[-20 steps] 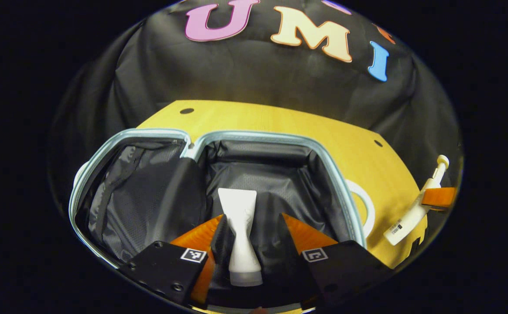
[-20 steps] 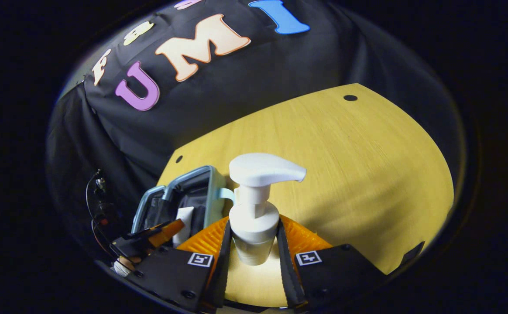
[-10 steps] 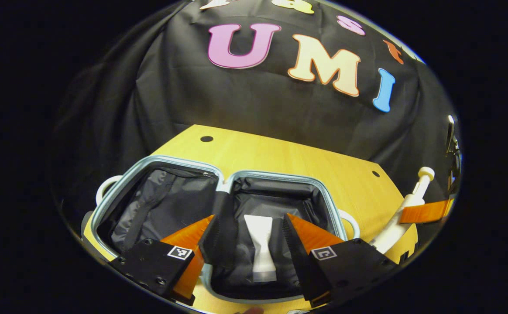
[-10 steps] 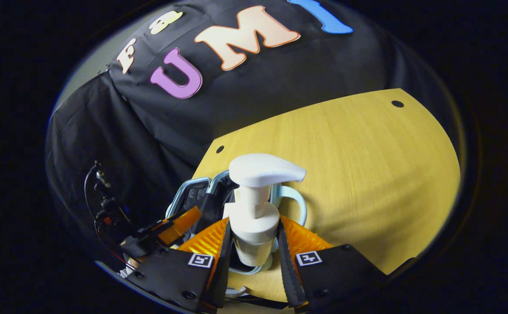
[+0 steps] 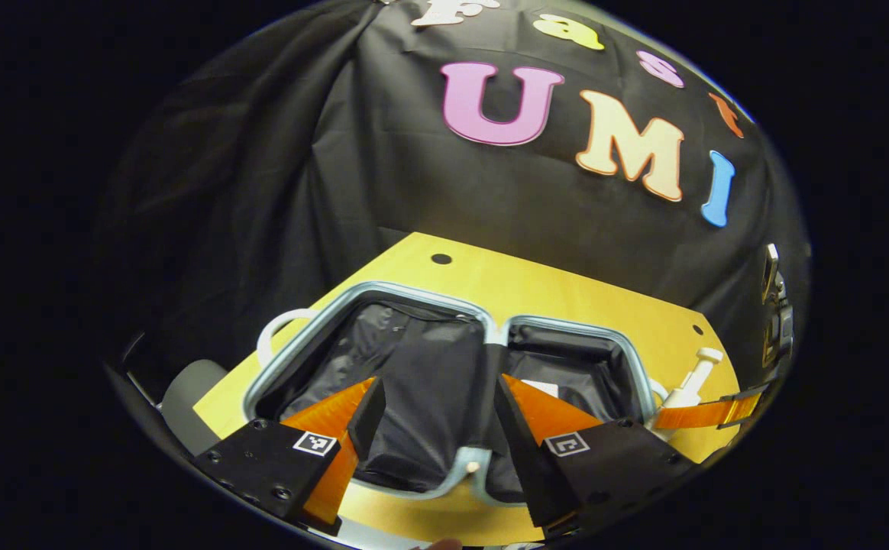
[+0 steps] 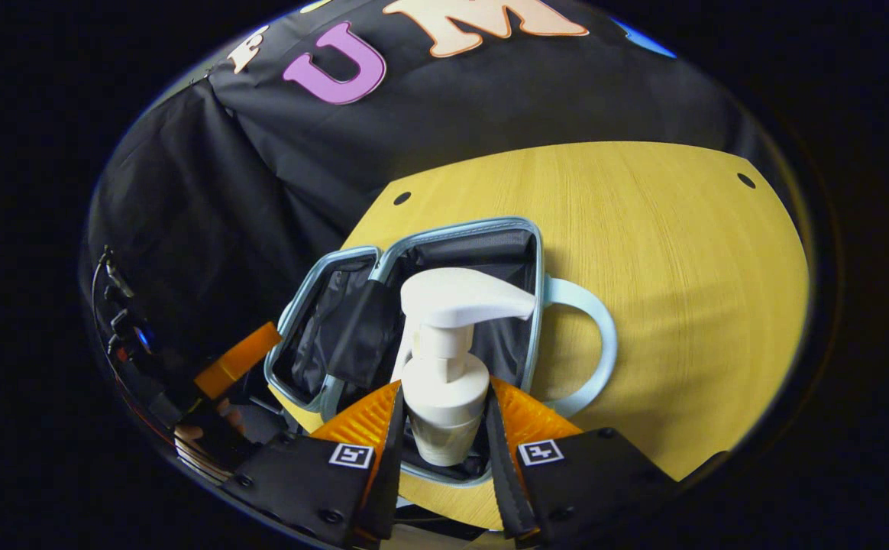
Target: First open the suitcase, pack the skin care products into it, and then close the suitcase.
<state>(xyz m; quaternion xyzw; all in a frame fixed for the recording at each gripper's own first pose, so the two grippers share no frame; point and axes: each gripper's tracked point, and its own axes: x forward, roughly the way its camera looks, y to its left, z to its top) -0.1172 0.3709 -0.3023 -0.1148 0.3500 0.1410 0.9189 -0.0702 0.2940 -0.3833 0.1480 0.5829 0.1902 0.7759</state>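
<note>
In the left gripper view, the left gripper hangs over the open suitcase on the yellow table, jaws spread, nothing between them. A white tube lies inside.

In the right gripper view, the right gripper pinches a white pump bottle above the suitcase's right compartment.

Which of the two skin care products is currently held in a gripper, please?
The white pump bottle, clamped at its neck by the right gripper above the open suitcase. The white tube lies loose inside the suitcase; the left gripper is empty.
</note>
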